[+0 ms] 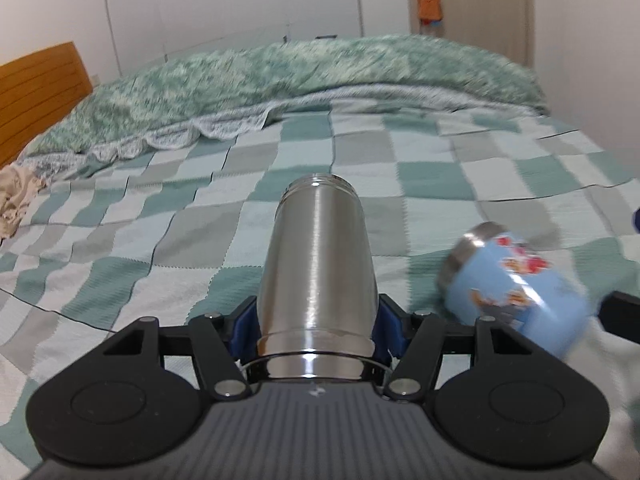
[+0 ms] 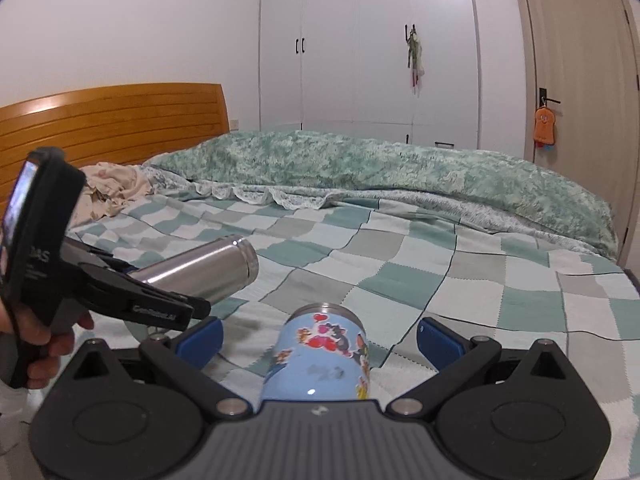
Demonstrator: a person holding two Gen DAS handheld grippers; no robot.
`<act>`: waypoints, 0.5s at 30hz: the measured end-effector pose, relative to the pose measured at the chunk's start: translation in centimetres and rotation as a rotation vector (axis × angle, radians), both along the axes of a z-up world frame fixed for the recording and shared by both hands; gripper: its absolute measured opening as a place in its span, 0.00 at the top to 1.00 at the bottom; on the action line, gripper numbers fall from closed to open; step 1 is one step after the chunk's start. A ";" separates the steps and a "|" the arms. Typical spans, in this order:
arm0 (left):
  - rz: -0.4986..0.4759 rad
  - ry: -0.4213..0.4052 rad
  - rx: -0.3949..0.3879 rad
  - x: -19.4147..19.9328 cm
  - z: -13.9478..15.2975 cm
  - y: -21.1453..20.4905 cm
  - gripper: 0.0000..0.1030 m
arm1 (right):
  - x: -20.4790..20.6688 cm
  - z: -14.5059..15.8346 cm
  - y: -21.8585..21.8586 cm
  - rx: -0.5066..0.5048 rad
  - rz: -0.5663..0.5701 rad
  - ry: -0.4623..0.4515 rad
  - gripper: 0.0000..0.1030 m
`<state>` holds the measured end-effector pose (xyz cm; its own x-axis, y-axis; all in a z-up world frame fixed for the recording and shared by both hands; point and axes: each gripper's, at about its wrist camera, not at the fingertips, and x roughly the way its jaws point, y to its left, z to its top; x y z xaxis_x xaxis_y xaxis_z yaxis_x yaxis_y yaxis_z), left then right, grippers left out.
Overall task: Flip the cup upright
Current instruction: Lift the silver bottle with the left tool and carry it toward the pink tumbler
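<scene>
While my left gripper (image 1: pixel 316 320) clamps the steel cup (image 1: pixel 318 264) near its base above the bed (image 1: pixel 460 184), my right gripper (image 2: pixel 318 338) gapes around the cartoon cup (image 2: pixel 324 354) (lying on its side), which may roll away on the soft quilt.

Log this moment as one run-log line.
left gripper: shut on steel cup, held off the bed | right gripper: open around blue cartoon cup | checkered bedspread beneath | neither cup upright
</scene>
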<state>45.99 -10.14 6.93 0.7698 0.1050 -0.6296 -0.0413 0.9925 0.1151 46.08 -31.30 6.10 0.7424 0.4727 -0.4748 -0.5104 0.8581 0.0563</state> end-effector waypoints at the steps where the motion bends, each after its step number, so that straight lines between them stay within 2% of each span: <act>1: -0.006 -0.007 -0.001 -0.9 0.6 -0.1 0.39 | -0.8 0.5 -0.1 0.004 -0.005 -0.001 0.00; 8: -0.078 -0.030 -0.026 -9.3 3.8 -0.1 0.39 | -7.0 3.4 -0.7 0.021 -0.022 -0.007 0.00; 12: -0.106 -0.055 -0.033 -14.2 4.5 -0.6 0.39 | -11.3 4.5 -0.3 0.007 -0.031 -0.019 0.00; 15: -0.133 -0.062 -0.071 -18.0 4.9 -0.7 0.39 | -14.9 5.1 0.0 0.001 -0.037 -0.021 0.00</act>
<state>27.95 -10.83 11.80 0.8116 -0.0434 -0.5827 0.0859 0.9953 0.0455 31.16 -31.27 11.20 0.7692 0.4450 -0.4586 -0.4791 0.8765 0.0469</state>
